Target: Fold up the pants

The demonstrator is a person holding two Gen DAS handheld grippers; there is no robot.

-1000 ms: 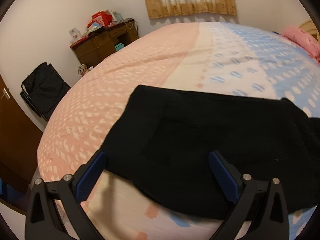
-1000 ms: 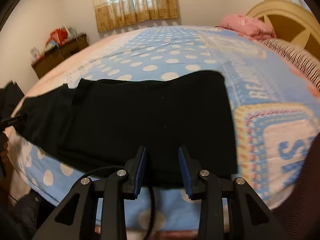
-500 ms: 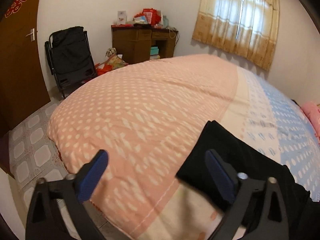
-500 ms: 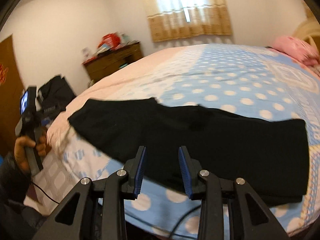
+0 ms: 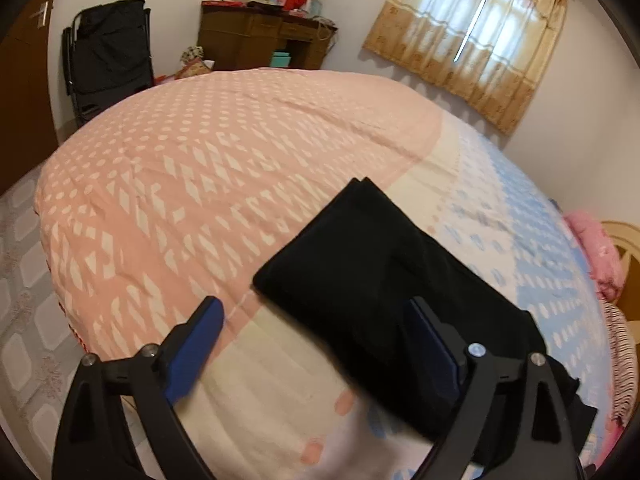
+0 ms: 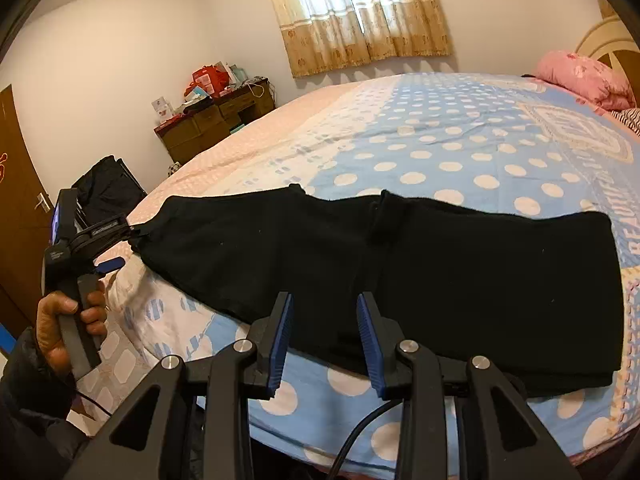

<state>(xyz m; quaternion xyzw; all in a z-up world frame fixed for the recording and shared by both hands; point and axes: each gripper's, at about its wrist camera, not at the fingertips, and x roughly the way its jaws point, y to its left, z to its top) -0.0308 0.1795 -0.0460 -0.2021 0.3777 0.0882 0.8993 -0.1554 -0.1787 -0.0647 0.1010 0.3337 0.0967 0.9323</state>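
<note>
Black pants [image 6: 440, 264] lie flat along the near side of the bed, long side running left to right. My right gripper [image 6: 323, 336] hovers over their near edge at about the middle, jaws partly apart with nothing pinched between the blue pads. My left gripper [image 5: 316, 320] stands wide open at the left end of the pants [image 5: 380, 280]; its right finger overlaps the cloth and its left finger is over bare blanket. The right wrist view shows the left gripper [image 6: 127, 247] from the side, held by a hand [image 6: 60, 320], at the corner of the pants.
The bed [image 6: 460, 152] has a blanket, pink at the left [image 5: 200, 168] and blue with white dots at the right. A pink pillow [image 6: 580, 76] lies by the headboard. A wooden desk [image 5: 260, 40], a black folding chair [image 5: 108, 52] and a door [image 6: 16, 200] stand beyond the foot. A cable [image 6: 360, 432] hangs below my right gripper.
My left gripper swung left from over the middle of the pants to their left end, rolled, and its jaws narrowed a little. My right gripper shifted left and turned left, opening unchanged.
</note>
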